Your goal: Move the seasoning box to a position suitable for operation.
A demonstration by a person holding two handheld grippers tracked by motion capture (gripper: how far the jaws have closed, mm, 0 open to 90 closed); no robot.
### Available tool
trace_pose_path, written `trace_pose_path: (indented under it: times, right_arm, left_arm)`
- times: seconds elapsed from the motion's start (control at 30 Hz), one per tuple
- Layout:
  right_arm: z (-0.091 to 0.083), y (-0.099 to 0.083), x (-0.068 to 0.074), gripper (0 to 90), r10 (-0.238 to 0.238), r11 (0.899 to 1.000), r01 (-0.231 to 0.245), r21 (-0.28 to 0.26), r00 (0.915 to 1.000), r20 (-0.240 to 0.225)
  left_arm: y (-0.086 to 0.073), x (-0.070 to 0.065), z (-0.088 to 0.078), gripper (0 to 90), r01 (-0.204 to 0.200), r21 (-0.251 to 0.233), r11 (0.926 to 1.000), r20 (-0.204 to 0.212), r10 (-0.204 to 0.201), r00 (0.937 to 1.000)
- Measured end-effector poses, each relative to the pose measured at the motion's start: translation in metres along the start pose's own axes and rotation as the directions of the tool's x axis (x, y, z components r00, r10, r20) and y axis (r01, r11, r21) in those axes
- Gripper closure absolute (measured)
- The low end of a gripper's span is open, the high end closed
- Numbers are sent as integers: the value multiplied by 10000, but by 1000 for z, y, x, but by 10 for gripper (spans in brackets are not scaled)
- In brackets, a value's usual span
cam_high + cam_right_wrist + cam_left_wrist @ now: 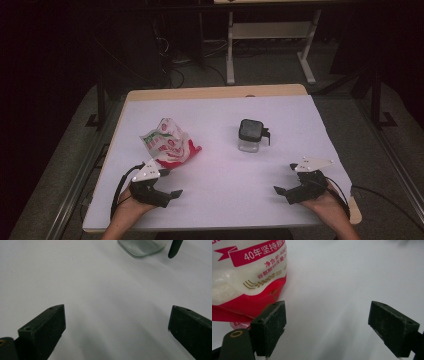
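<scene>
A crumpled bag [168, 144] printed in red, white and green lies on the left half of the white table [220, 107]. A small clear glass jar [249, 135] with a black lid and a black side clip stands right of the middle. My left gripper [169, 182] rests near the front left, just below the bag, open with nothing between its jaws. In the left gripper view the bag [249, 272] lies close behind the left jaw of that gripper [328, 312]. My right gripper [286, 178] is at the front right, open and empty. In the right gripper view the jar [142, 246] sits beyond that gripper [117, 315].
The white sheet ends at a wooden strip [215, 93] along the far edge. A white desk frame [270, 30] and cables stand on the dark floor behind. Bare white surface lies between the two grippers.
</scene>
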State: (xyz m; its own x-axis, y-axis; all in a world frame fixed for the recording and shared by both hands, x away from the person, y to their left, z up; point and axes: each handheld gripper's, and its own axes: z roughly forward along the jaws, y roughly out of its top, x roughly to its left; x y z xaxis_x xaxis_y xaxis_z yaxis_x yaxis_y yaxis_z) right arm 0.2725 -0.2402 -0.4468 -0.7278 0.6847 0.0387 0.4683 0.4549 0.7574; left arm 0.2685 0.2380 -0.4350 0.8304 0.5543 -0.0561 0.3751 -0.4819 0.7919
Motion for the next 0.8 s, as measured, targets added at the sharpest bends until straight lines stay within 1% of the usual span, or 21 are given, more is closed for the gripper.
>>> trace_pose_path:
  times: [0.13,0.23,0.3,0.4,0.47,0.57,0.63,0.8]
  right_arm:
    - [-1,0,-1,9,101,9999,-101,-49,9999,-49]
    - [-1,1,-1,9,62,10000,-62,3,10000,-35]
    - [-1,1,-3,9,102,9999,-102,19,9999,-14]
    - [-3,5,-3,9,24,10000,-24,14,10000,7]
    - [-5,9,-3,9,-12,10000,12,-3,9999,128]
    - [-7,17,-3,9,-60,10000,60,-17,10000,77]
    - [-7,22,-3,9,-127,9999,126,112,9999,54]
    - [-8,40,-3,9,-571,9978,570,323,9984,-2]
  left_arm:
    - [0,0,-1,146,-118,63,9999,-37,118,9999]
    - [0,1,-1,146,-36,-5,10000,-39,36,10000]
    - [-1,1,-1,148,111,-90,9999,61,-110,9999]
    - [-1,-1,-1,148,54,-44,10000,104,-53,9999]
    - [-1,-1,-2,148,66,-54,10000,135,-66,9999]
    - [-1,-1,-2,148,66,-86,9999,119,-65,9999]
    - [-1,-2,-3,148,102,-115,9999,63,-101,9999]
    - [0,-2,-4,149,148,-236,9996,30,-147,9999]
